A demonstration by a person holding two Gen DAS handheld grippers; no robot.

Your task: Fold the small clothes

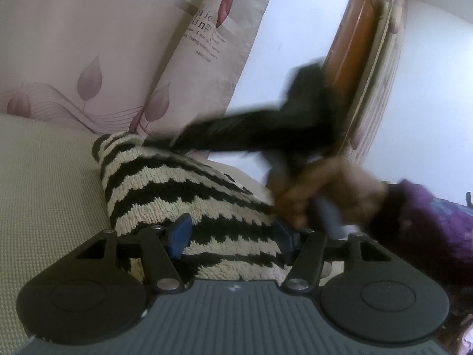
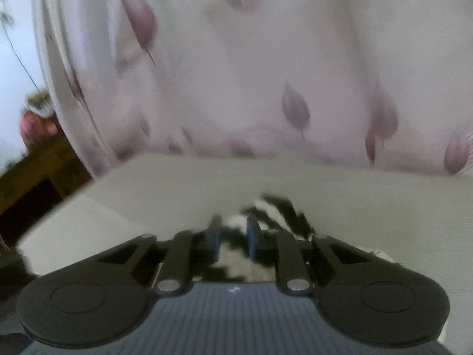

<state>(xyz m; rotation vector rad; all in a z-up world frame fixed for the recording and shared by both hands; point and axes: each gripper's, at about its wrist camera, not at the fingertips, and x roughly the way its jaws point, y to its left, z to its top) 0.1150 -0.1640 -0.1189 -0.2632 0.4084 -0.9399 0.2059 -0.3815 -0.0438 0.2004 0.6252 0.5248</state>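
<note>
A black-and-cream zigzag knitted garment [image 1: 183, 189] lies bunched on a beige woven surface [image 1: 44, 183]. My left gripper [image 1: 233, 236] is low over its near end. Its blue pads stand wide apart with the knit between them, and they do not squeeze it, so it is open. My right gripper [image 2: 233, 235] has its pads close together, with blurred striped knit [image 2: 278, 210] filling the narrow gap and spilling past the tips. In the left wrist view the right gripper [image 1: 192, 133] is a dark blur reaching the garment's far edge, held by a hand [image 1: 319, 189].
Pale cushions with purple leaf prints [image 1: 74, 59] stand along the back of the beige surface. A brown wooden door [image 1: 354, 59] is at the right. A purple sleeve [image 1: 428, 222] is close on the right. Dark wooden furniture [image 2: 35, 171] sits at the left in the right wrist view.
</note>
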